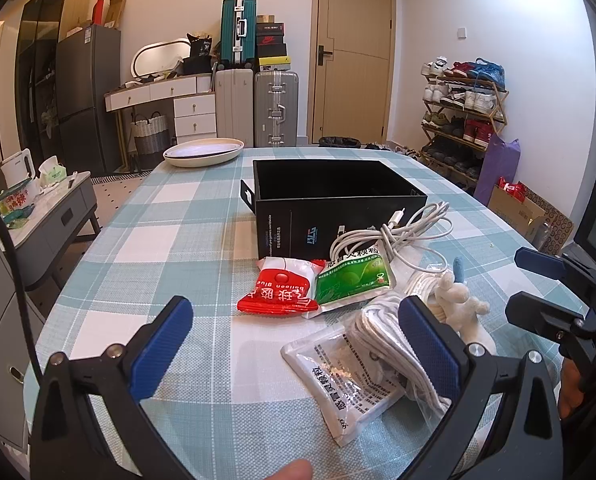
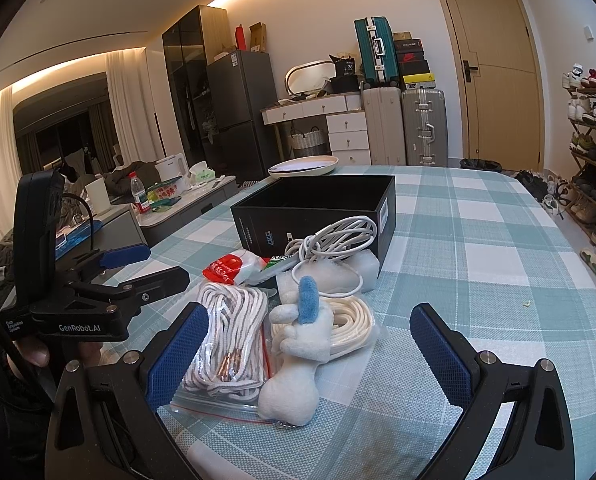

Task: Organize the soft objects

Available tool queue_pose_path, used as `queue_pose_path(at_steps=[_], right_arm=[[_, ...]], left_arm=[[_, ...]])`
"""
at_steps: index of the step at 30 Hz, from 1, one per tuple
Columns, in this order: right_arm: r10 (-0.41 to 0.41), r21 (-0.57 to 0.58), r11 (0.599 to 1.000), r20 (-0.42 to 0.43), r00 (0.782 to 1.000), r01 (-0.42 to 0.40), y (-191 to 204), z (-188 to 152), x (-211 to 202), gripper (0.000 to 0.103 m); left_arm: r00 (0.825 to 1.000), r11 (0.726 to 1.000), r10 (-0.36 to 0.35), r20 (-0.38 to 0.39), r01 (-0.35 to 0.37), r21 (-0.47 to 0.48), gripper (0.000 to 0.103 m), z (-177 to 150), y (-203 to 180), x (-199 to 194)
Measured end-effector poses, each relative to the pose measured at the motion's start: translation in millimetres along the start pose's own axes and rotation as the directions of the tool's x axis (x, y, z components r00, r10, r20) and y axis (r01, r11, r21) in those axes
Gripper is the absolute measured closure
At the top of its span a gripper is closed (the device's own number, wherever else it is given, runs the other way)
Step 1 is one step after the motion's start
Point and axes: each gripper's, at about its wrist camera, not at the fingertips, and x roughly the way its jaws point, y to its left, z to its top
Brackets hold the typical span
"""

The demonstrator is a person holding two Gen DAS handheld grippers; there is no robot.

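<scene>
An open black box (image 1: 337, 204) (image 2: 317, 208) stands mid-table. In front of it lie a tangled white cable (image 1: 397, 236) (image 2: 333, 240), a red sachet (image 1: 280, 294) (image 2: 226, 266), a green sachet (image 1: 351, 282), a white printed sachet (image 1: 337, 376), bagged white rope (image 2: 226, 336), a cream cord coil (image 2: 353, 326) and a white plush toy with a blue horn (image 2: 298, 352) (image 1: 457, 300). My left gripper (image 1: 294, 344) is open, low over the sachets. My right gripper (image 2: 309, 348) is open around the plush toy and also shows in the left wrist view (image 1: 537, 292).
The table has a teal checked cloth (image 1: 178, 240). A cream oval plate (image 1: 204, 152) sits at its far left edge. A side table with bottles and a kettle (image 1: 38, 196) stands left, suitcases at the back, a shoe rack (image 1: 461, 120) on the right.
</scene>
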Motion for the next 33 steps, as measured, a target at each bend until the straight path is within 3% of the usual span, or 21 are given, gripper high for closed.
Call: queue_pose_path(at_steps=[20, 33], right_arm=[[-0.007, 0.003, 1.000, -0.022, 1.000, 0.008, 0.8, -6.0, 4.8, 0.000], [-0.022, 0.000, 1.000, -0.072, 0.997, 0.022, -3.1, -8.1, 11.6, 0.000]], left_arm=[[0.988, 0.992, 0.127, -0.093, -0.126, 0.012, 0.000, -1.9, 2.3, 14.5], [0.989, 0.996, 0.092, -0.120, -0.092, 0.004, 0.000, -3.3, 3.2, 17.9]])
